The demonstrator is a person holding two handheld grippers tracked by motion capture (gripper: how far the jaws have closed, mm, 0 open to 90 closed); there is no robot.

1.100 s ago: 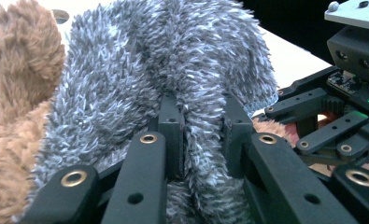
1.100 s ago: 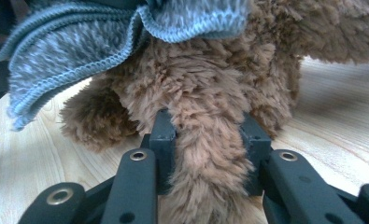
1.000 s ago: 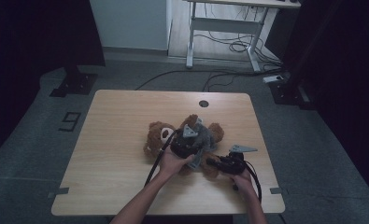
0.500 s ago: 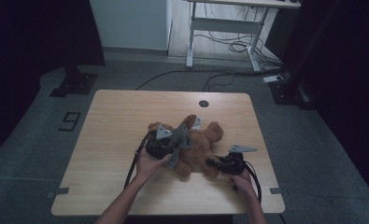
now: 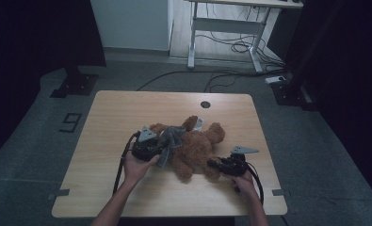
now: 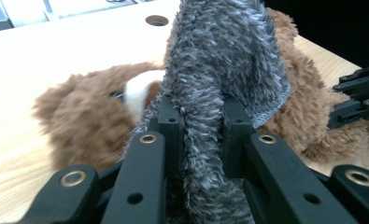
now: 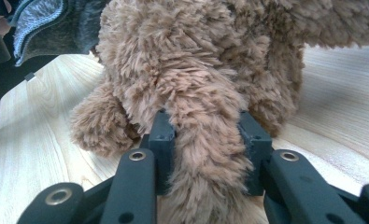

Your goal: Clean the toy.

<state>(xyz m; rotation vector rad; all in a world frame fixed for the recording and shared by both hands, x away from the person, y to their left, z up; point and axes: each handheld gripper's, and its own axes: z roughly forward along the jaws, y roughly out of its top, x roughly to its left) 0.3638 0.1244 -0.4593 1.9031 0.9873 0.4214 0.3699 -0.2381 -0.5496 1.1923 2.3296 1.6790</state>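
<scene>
A brown teddy bear [image 5: 196, 147] lies on the wooden table [image 5: 108, 117]. A grey fuzzy garment [image 5: 172, 137] hangs around its upper body. My left gripper [image 5: 163, 149] is at the bear's left side, shut on a fold of that grey garment [image 6: 219, 70]; its pads [image 6: 169, 122] press the cloth from both sides. The bear's head [image 6: 79, 116] with a white muzzle lies just behind. My right gripper [image 5: 213, 164] sits at the bear's lower right, shut on a furry brown leg [image 7: 205, 135]. The grey garment [image 7: 37, 23] shows at the upper left of the right gripper view.
A round cable hole [image 5: 205, 104] sits near the table's far edge. Bare tabletop [image 5: 103, 165] lies to the left of the bear and along the near edge. A desk frame with cables [image 5: 230, 42] stands on the floor beyond the table.
My left gripper has moved leftward across the bear, drawing the grey garment with it. The right gripper has kept still on the leg.
</scene>
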